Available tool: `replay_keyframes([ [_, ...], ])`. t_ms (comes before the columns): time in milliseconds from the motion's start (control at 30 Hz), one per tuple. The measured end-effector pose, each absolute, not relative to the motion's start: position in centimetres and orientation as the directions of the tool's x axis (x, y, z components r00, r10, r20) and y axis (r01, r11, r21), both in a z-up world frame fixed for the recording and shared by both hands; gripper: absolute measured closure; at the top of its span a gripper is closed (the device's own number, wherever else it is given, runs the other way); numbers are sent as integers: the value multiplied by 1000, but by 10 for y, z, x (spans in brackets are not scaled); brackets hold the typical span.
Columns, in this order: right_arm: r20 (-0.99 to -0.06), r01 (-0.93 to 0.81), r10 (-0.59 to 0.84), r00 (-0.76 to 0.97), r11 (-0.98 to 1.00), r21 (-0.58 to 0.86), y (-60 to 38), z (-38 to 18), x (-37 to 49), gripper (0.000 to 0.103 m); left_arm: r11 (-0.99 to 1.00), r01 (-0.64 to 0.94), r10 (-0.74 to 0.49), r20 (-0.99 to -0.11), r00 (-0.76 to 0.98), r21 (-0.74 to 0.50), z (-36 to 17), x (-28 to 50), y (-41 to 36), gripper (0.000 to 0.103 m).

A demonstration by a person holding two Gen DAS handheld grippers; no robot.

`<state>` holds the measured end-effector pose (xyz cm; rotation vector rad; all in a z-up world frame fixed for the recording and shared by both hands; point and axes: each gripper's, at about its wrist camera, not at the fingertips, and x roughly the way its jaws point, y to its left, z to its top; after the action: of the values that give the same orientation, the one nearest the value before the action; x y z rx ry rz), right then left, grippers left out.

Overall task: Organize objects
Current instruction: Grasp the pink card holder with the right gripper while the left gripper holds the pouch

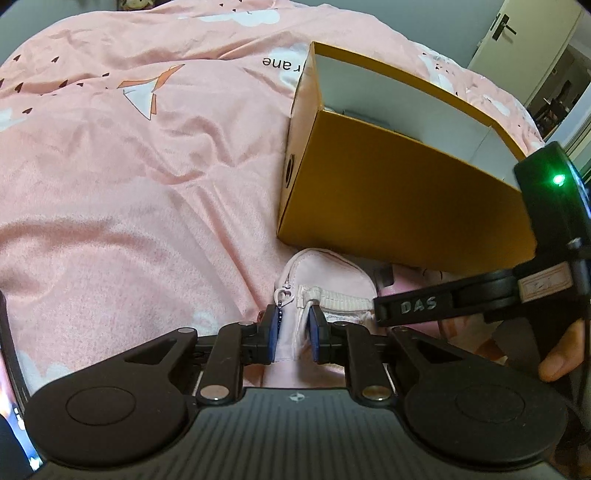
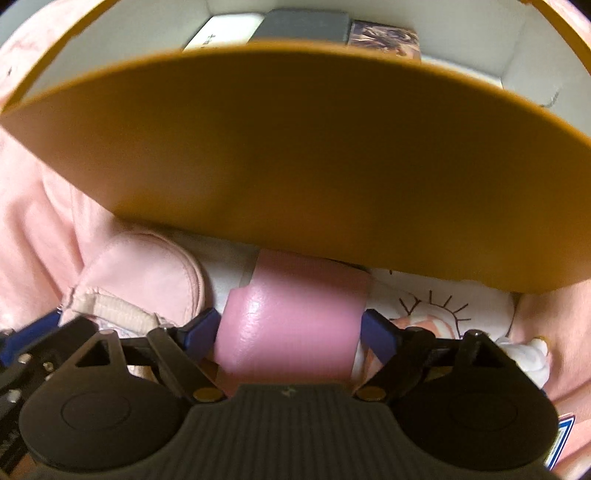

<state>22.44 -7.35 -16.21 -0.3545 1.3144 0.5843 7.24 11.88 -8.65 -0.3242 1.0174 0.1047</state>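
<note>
One open-topped mustard-yellow cardboard box [image 1: 388,192] with a white inside sits on a rumpled pink bedspread [image 1: 129,166] printed with white clouds and paper cranes. Three flat items show along the box's far inner wall in the right wrist view: one white packet [image 2: 225,33], one grey slab [image 2: 306,24] and one card with a dark printed picture [image 2: 384,37], lying side by side.

Two soft things lie just in front of the box's near wall. One is a pale pink fabric pouch [image 1: 325,273] with a ribbed zip band and a small white heart-shaped zip pull [image 1: 283,295]. The left gripper [image 1: 292,338] has its two blue pads drawn narrow and pinched onto the near edge of this pouch, with cloth filling the gap between them.

The other is one glossy pink roll [image 2: 291,325], lying beside the pouch and close under the box wall. The right gripper [image 2: 291,332] points steeply down over it, its jaws spread wide with one blue pad at each end of the roll; whether the pads press on the roll I cannot tell, as the picture is blurred there. In the left wrist view, that gripper's black arm, marked with pale letters, reaches in from the right, with one green light glowing on its housing and a person's fingers [image 1: 561,363] beneath it.
</note>
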Motion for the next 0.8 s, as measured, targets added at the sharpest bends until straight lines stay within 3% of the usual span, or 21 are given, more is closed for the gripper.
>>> replay_keyframes([
  [133, -970, -605, 174, 170, 796, 37, -68, -164, 219, 17, 951, -230, -62, -852, 520, -209, -88, 73, 118, 83],
  [333, -953, -593, 263, 147, 795, 128, -92, -140, 214, 22, 948, -231, -67, -849, 524, -217, -89, 74, 119, 83],
  [367, -950, -592, 280, 137, 792, 148, -97, -135, 212, 28, 950, -228, -67, -849, 523, -216, -89, 74, 118, 82],
  [400, -950, -581, 289, 120, 796, 169, -102, -132, 211, 44, 951, -225, -68, -850, 522, -214, -89, 75, 118, 81],
  [533, -938, -565, 327, 114, 798, 209, -119, -122, 208, 56, 950, -226, -73, -855, 514, -217, -90, 76, 119, 79],
  [633, -928, -533, 355, 114, 810, 244, -127, -114, 208, 70, 948, -229, -80, -860, 505, -223, -91, 79, 120, 72],
  [800, -861, -480, 507, 27, 762, 434, -140, -109, 209, 77, 951, -215, -92, -869, 485, -221, -94, 85, 117, 56],
])
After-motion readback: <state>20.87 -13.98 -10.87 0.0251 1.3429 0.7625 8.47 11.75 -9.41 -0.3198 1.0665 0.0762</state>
